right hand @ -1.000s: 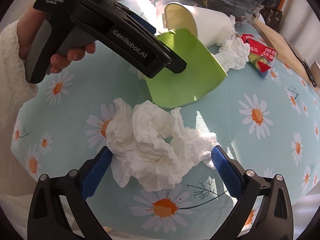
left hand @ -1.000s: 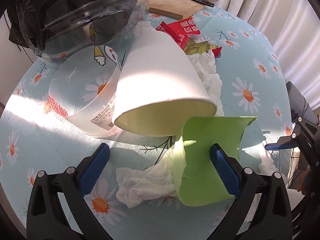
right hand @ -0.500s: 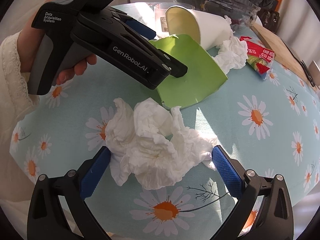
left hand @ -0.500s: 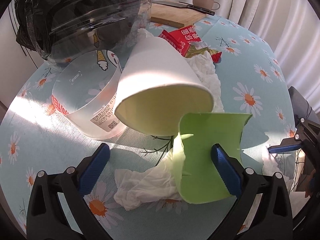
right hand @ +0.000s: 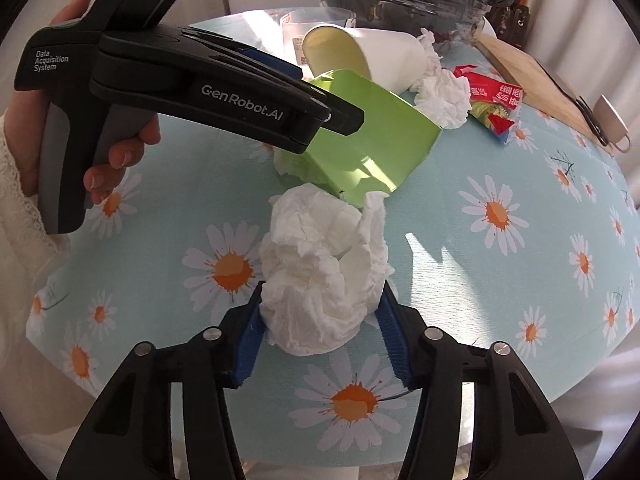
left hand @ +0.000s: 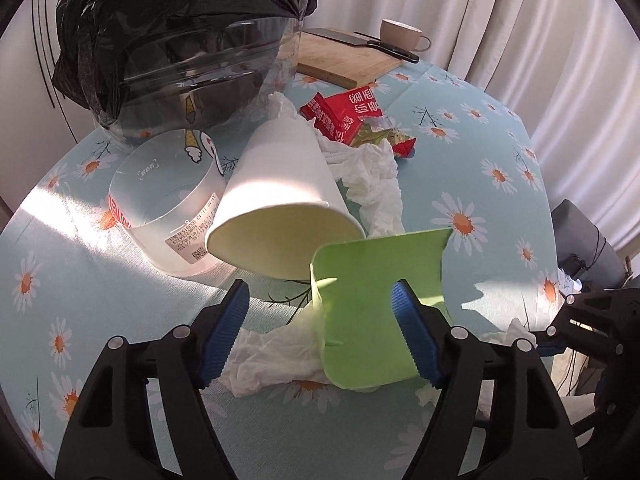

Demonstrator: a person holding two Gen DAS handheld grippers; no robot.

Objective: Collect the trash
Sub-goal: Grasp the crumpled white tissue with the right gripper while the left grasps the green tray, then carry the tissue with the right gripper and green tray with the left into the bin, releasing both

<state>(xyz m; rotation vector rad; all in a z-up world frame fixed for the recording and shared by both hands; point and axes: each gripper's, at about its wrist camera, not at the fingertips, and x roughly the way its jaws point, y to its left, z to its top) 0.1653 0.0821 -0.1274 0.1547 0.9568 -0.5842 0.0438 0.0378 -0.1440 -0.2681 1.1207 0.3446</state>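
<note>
Tissue wad low centre on daisy tablecloth, wedged between blue pads of right gripper; jaws closing, narrow, both pads touching the paper.

Green sheet just beyond at 12 o'clock, bent, lying over a second crumpled tissue. Left gripper astride that sheet, jaws closing at medium width; right pad against sheet face, left pad clear of it, above the tissue. Gripping not certain. Hand on left gripper handle at 9 o'clock in right view.

White paper cup on its side at 11 o'clock of sheet, mouth toward camera, touching clear plastic tub. More tissue and red wrappers at 1 o'clock. Bin with black bag at 11 o'clock behind. Cutting board, knife, mug at far edge.
</note>
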